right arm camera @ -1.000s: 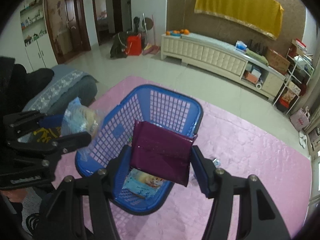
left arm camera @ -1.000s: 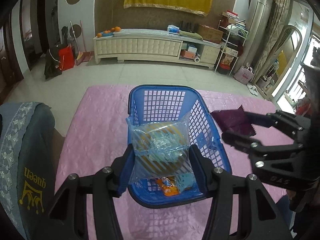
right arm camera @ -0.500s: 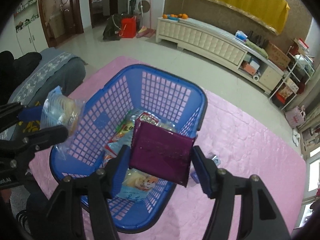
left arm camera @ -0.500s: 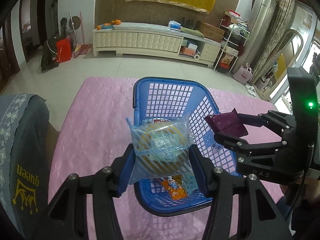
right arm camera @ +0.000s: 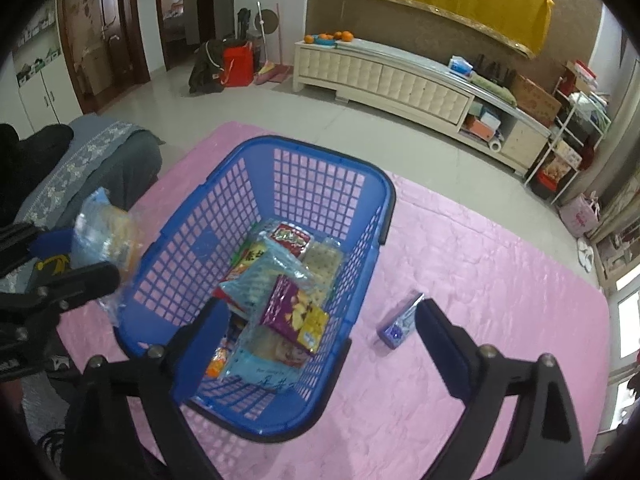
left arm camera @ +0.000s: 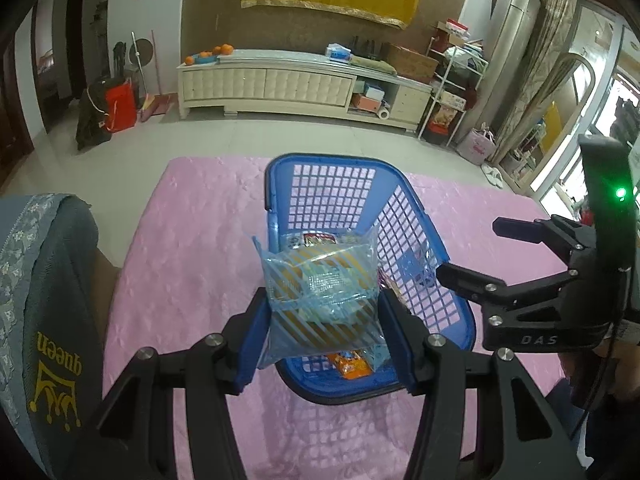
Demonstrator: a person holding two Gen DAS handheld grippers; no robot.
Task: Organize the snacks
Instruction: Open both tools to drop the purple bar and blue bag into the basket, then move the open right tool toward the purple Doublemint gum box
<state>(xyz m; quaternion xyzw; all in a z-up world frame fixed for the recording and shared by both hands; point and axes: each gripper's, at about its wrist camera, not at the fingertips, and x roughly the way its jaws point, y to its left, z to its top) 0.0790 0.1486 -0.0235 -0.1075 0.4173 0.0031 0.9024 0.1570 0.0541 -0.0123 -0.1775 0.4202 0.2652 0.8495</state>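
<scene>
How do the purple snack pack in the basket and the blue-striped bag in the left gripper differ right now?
The purple snack pack is opaque and lies loose on the other snacks in the blue basket; the blue-striped bag is see-through and hangs above the basket. The bag is clamped in the left gripper; nothing grips the pack, since the right gripper is open. Both are sealed snack packets.

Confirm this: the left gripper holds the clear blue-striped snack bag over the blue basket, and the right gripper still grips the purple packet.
One part is wrong. The right gripper is open and empty; the right wrist view shows the purple packet lying in the blue basket. The left gripper does hold the blue-striped snack bag over the basket.
</scene>
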